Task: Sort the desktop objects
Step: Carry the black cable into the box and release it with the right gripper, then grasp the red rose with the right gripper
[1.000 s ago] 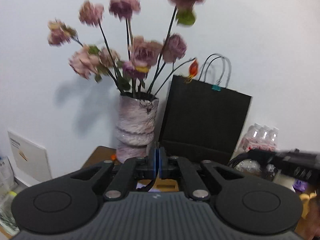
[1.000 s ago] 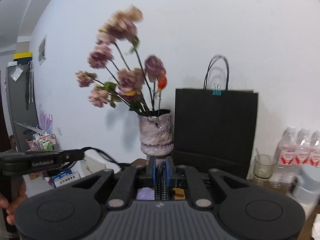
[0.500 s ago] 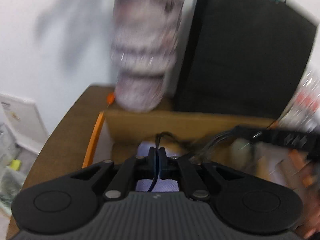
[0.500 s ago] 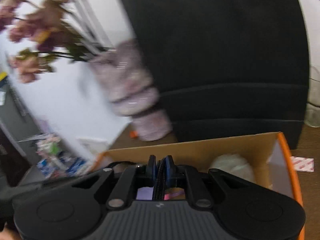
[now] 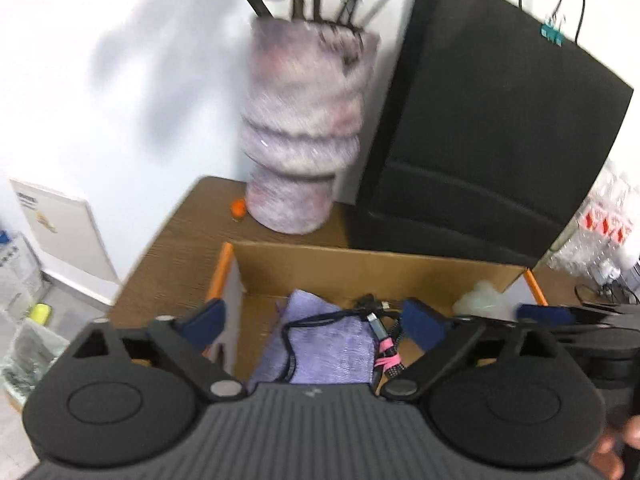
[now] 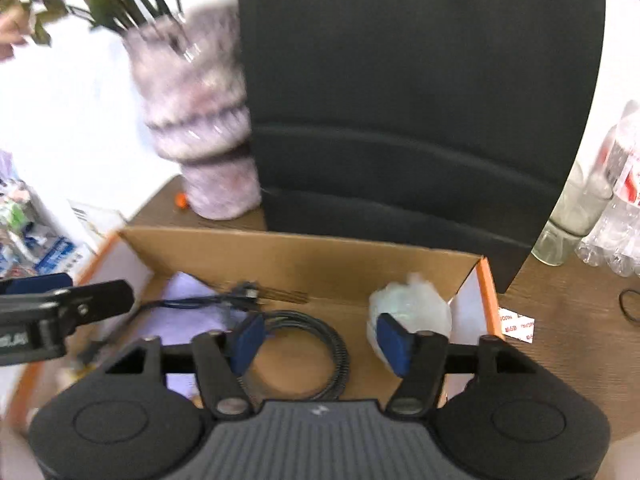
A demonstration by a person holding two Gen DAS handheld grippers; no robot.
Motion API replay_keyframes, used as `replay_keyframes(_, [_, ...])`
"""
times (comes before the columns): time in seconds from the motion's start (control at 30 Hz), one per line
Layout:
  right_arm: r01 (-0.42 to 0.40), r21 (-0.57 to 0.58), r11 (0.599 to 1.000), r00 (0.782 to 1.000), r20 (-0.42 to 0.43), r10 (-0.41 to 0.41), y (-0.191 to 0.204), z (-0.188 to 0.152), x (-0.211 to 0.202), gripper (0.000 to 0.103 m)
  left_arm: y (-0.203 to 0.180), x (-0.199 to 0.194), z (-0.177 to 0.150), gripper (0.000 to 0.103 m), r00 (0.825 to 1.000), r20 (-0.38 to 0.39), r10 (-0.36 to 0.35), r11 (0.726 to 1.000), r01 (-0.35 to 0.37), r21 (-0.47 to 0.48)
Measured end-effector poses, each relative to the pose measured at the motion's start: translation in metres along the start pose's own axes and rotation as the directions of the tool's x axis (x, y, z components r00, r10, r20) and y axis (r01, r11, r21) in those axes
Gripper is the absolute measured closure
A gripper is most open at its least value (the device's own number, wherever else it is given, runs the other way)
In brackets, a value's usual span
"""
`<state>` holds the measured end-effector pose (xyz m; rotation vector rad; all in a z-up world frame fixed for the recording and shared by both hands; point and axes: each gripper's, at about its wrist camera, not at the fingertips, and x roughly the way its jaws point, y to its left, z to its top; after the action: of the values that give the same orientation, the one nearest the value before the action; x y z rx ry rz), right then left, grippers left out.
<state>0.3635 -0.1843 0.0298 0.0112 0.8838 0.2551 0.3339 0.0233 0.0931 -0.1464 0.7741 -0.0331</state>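
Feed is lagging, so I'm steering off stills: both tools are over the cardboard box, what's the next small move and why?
Probably lift both tools straight up out of the cardboard box. The left tool and right tool are both open and hold nothing, while the black cable lies coiled on the box floor beside the purple cloth, so this drop looks done.

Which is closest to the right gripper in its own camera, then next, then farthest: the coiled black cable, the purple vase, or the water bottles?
From the right gripper:
1. Coiled black cable, in the box between the fingers.
2. Purple vase, back left, behind the box.
3. Water bottles, far right; nearly as far as the vase, so that order is uncertain.
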Motion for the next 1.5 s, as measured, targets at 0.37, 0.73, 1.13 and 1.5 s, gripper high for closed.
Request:
replay_keyframes(0.37, [0.083, -0.005, 0.997, 0.995, -0.055, -0.083, 0.005, -0.022, -0.093, 0.01, 0.007, -0.07, -0.019, 0.0, 0.986, -0.132, 0.104, 0.993, -0.111, -0.051])
replay_keyframes(0.73, [0.032, 0.012, 0.999, 0.987, 0.159, -0.034, 0.012, -0.113, -0.165, 0.009, -0.016, -0.168, -0.099, 0.0, 0.978, 0.181, 0.107, 0.993, -0.115, 0.032])
replay_keyframes(1.13, [0.036, -0.032, 0.999, 0.923, 0.384, -0.021, 0.04, -0.252, -0.214, 0.008, -0.017, -0.206, -0.231, 0.0, 0.97, 0.229, 0.08, 0.992, -0.1, 0.081])
replay_keyframes(1.5, [0.054, -0.082, 0.995, 0.917, 0.399, -0.017, 0.042, -0.369, -0.236, 0.001, -0.024, -0.244, -0.33, 0.0, 0.947, 0.319, 0.031, 0.986, -0.081, 0.146])
